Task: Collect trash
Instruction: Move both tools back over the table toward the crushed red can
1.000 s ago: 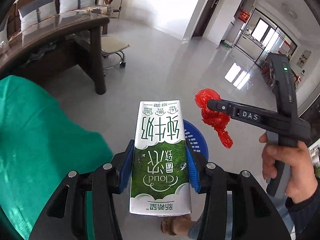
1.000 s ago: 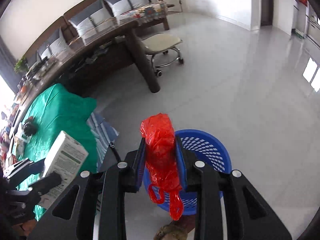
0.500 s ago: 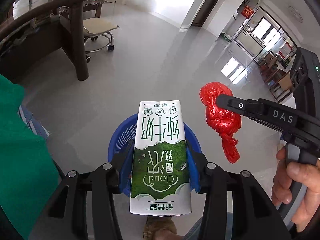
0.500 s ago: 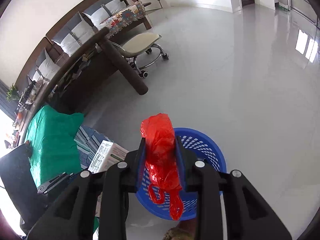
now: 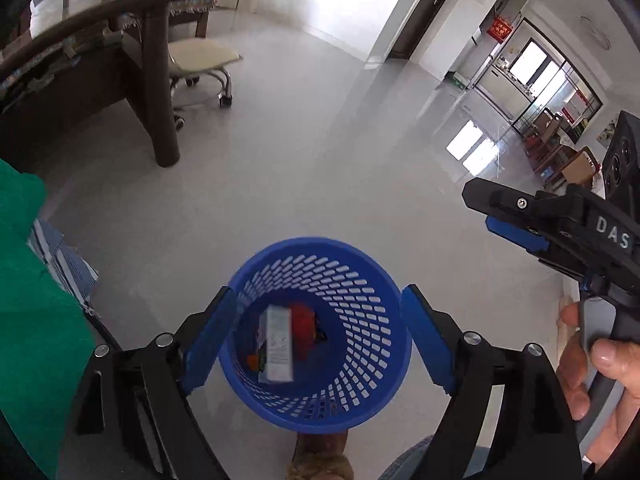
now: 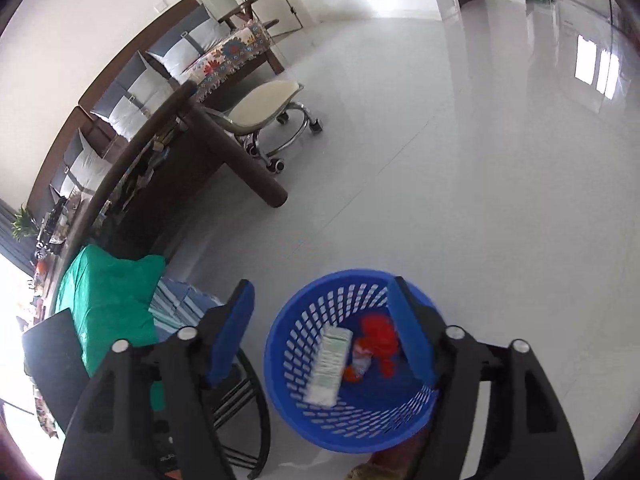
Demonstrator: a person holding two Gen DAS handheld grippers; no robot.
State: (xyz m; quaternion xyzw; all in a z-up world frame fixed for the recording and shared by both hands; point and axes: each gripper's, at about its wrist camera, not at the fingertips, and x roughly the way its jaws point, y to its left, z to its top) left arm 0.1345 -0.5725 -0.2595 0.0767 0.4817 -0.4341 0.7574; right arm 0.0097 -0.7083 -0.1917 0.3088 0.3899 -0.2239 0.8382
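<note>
Over the basket: both grippers hang above a round blue perforated plastic basket (image 5: 316, 336) standing on pale glossy floor tiles (image 5: 320, 160).
Left gripper (image 5: 316, 344): jaws opening, spread wide, nothing between the blue pads (image 5: 208, 340); the basket mouth shows through the gap.
Right gripper (image 6: 320, 336): jaws opening, wide apart, nothing between them; its right finger crosses the basket rim in its own view. Seen side-on from the left view (image 5: 496, 216), off to the right of the basket, trigger held by a hand (image 5: 592, 364).
Milk carton: white and green rectangular carton (image 5: 275, 346) lies blurred inside the basket, well below the left gripper's pads; also seen at (image 6: 328, 364).
Red bag: crumpled red plastic bag (image 6: 380, 338) is in the basket just beside the carton, on its right; seen at (image 5: 304, 324).
Other trash: small orange scrap (image 6: 354, 374) between carton and bag, too blurred to identify.
Surroundings: green cloth (image 6: 108, 304) to the left of the basket; dark wooden table (image 6: 188, 148) and a cream-seated wheeled stool (image 6: 268, 108) farther back.
</note>
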